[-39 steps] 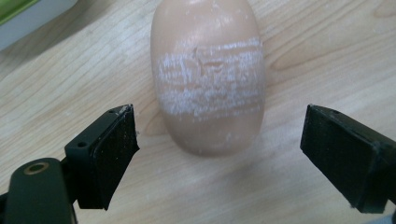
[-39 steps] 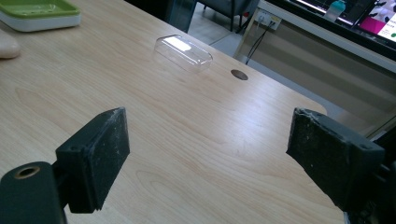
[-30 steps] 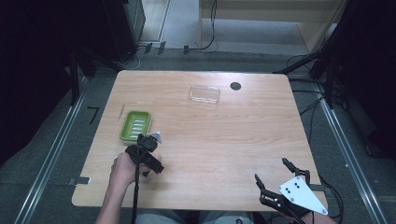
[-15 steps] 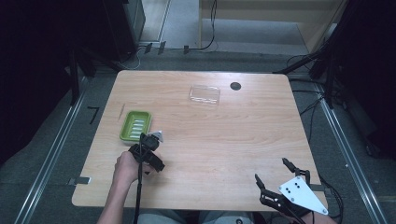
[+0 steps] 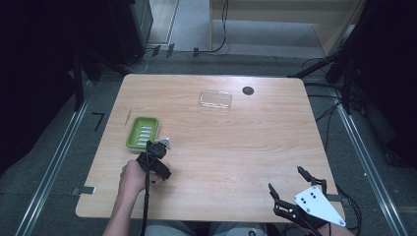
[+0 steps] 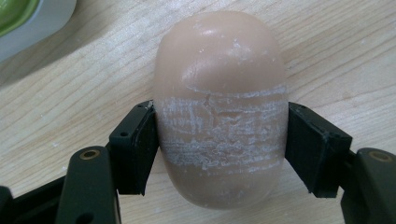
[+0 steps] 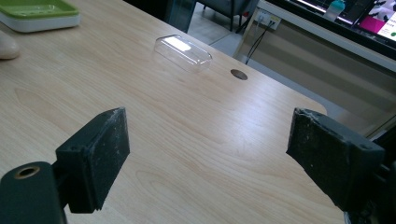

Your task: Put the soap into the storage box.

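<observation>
A pale beige oval soap bar (image 6: 219, 84) lies on the wooden table, and my left gripper (image 6: 219, 144) is shut on it, with both black pads pressed against its scuffed sides. In the high view the left gripper (image 5: 156, 152) sits just in front of a green soap dish (image 5: 143, 132), and it covers the soap. My right gripper (image 5: 290, 189) stands open at the table's front right edge with nothing between its jaws. The right gripper view has the right gripper (image 7: 205, 149) over bare wood, with the soap bar (image 7: 7, 46) at the left edge.
A clear plastic lid (image 5: 216, 99) lies at the back middle of the table, beside a dark round hole (image 5: 248, 90). The right gripper view shows the lid (image 7: 183, 51) and the green dish (image 7: 37, 11) farther off. Metal rails run along both sides of the table.
The left gripper has crept slightly away from the person, toward the green dish. The right gripper has hardly moved.
</observation>
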`<action>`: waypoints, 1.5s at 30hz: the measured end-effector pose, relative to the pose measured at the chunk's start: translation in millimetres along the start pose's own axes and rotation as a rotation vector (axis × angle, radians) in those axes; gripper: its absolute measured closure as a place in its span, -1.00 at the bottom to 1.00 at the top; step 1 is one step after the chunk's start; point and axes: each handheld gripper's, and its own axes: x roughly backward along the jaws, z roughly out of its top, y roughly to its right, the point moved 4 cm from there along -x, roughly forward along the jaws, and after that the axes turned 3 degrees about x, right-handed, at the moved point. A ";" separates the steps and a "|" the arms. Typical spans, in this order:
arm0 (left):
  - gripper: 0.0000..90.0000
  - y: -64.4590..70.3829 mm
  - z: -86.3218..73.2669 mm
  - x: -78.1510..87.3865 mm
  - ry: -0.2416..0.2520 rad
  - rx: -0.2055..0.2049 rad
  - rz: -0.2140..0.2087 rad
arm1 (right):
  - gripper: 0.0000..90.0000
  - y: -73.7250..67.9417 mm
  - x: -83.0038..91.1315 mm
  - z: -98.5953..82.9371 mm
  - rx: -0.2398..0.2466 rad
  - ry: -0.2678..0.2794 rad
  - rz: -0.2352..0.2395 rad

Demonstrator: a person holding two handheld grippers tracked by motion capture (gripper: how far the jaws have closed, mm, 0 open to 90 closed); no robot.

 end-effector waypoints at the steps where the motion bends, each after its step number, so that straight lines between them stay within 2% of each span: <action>1: -0.28 -0.7 -0.3 -0.8 0.000 -0.001 -0.006 | -0.70 0.0 0.1 0.0 0.000 0.000 0.000; 15: -0.28 -4.8 -2.8 -3.1 0.020 0.033 -0.053 | -0.70 -0.2 0.2 0.1 0.000 0.000 -0.001; 32: -0.25 -5.6 -3.4 -1.3 0.008 0.013 -0.045 | -0.70 0.3 0.5 -0.3 -0.004 -0.001 -0.003; 45: -0.25 -13.5 -6.0 9.3 0.028 0.010 -0.038 | -0.70 0.6 0.7 -0.4 -0.004 0.001 -0.003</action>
